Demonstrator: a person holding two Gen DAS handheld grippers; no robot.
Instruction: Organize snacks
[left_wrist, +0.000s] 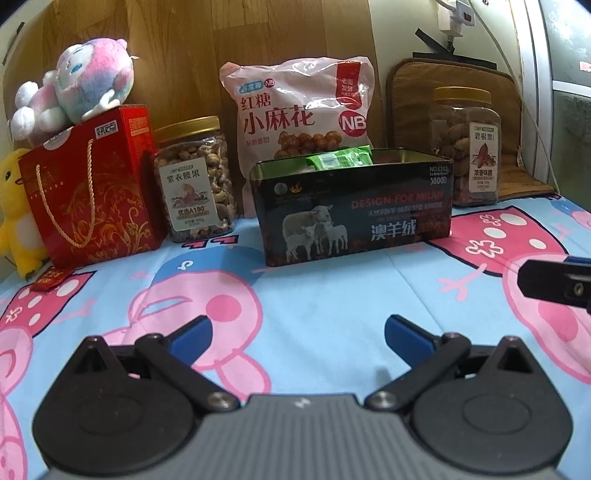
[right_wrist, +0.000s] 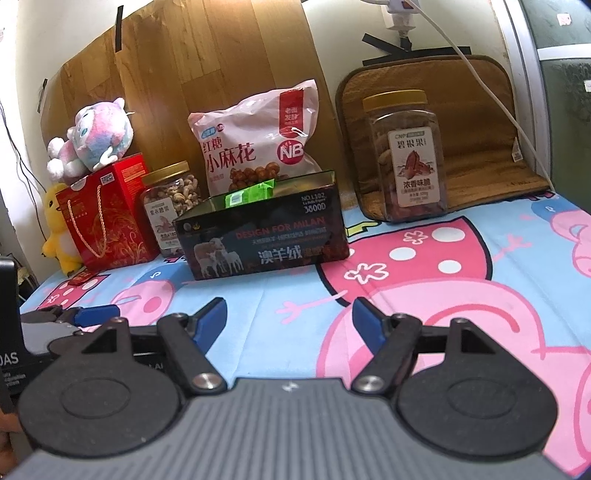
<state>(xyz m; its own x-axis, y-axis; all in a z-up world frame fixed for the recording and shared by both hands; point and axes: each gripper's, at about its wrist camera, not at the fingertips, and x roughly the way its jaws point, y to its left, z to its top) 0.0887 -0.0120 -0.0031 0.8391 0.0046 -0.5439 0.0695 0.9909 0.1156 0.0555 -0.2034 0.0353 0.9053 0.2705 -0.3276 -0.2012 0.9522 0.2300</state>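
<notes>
A dark open tin box (left_wrist: 354, 214) with sheep on its side stands on the cartoon cloth, with green snack packets (left_wrist: 338, 158) inside; it also shows in the right wrist view (right_wrist: 266, 236), packets (right_wrist: 251, 192) sticking up. Behind it leans a pink snack bag (left_wrist: 299, 110) (right_wrist: 258, 140). A cashew jar (left_wrist: 195, 181) (right_wrist: 171, 206) stands left of the tin, a pecan jar (left_wrist: 467, 147) (right_wrist: 406, 155) right. My left gripper (left_wrist: 297, 334) is open and empty, short of the tin. My right gripper (right_wrist: 290, 319) is open and empty, also short of it.
A red gift bag (left_wrist: 92, 192) (right_wrist: 107, 214) with a plush toy (left_wrist: 77, 88) on top stands far left, a yellow plush (left_wrist: 14, 214) beside it. A brown cushion (right_wrist: 461, 122) leans on the wall. A small red packet (left_wrist: 51, 278) lies on the cloth.
</notes>
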